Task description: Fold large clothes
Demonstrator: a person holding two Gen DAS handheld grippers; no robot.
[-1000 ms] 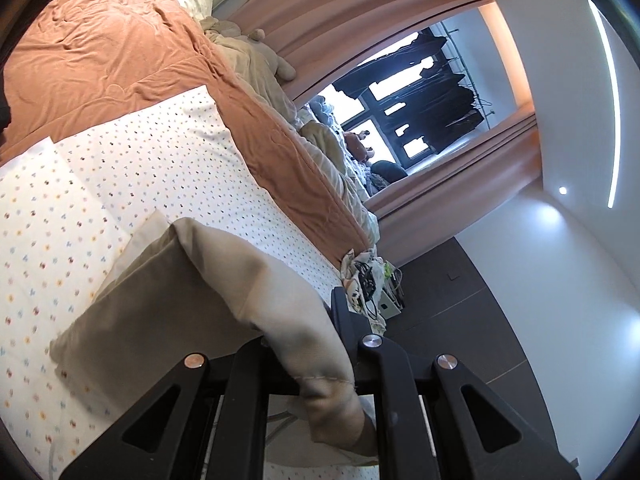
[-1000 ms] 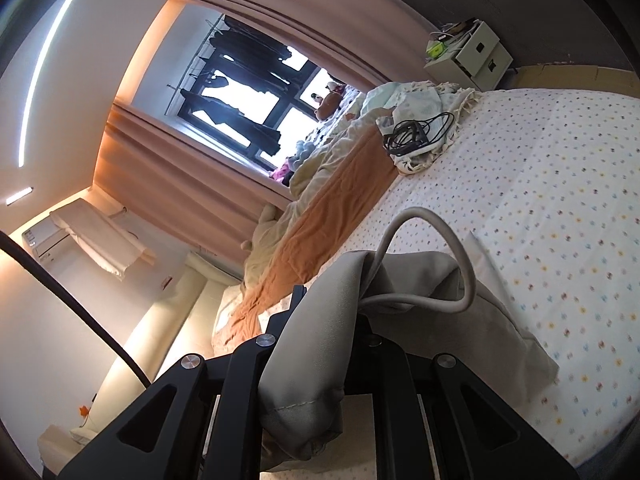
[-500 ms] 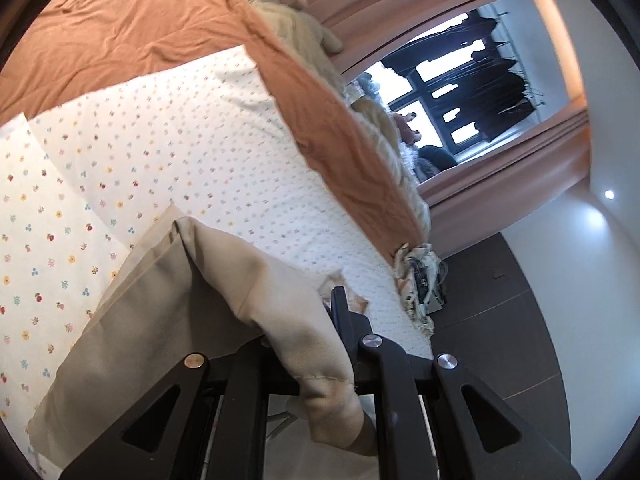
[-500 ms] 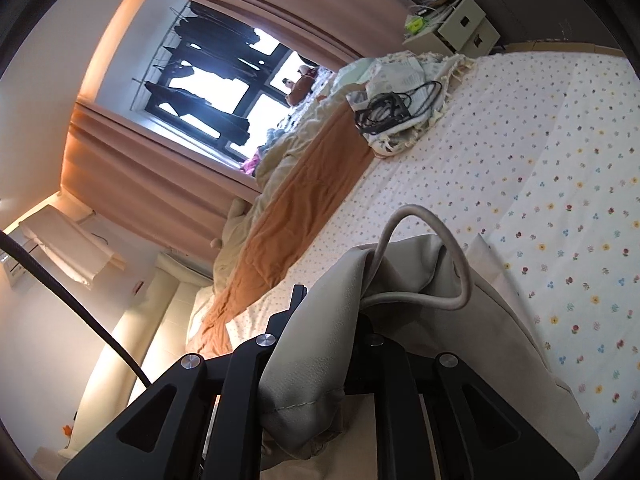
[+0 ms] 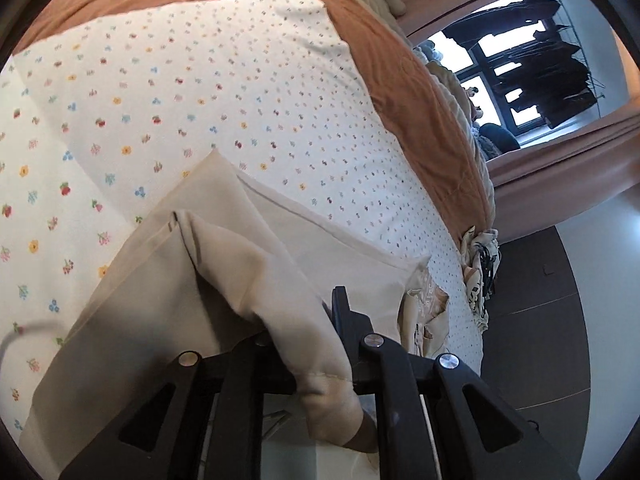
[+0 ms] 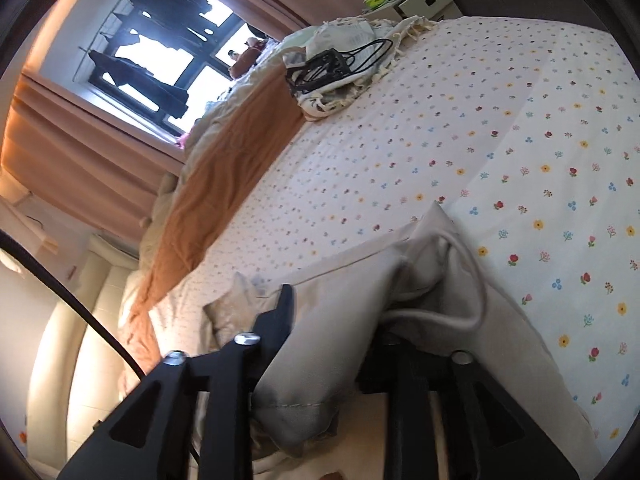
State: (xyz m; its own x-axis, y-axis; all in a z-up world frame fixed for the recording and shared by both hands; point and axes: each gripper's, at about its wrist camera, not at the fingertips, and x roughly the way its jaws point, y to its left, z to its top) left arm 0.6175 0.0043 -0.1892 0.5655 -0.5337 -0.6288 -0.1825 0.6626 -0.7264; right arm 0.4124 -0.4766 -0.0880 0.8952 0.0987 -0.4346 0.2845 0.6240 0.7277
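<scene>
The left gripper and right gripper each pinch a hem of the beige garment, probably to lay a fold on the bed.

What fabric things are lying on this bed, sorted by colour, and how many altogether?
Beige garment, pinched in both sets of jaws: 1
Orange blanket: 1
White floral sheet: 1
Cream fringed cloth under black cables: 1
Total: 4
</scene>
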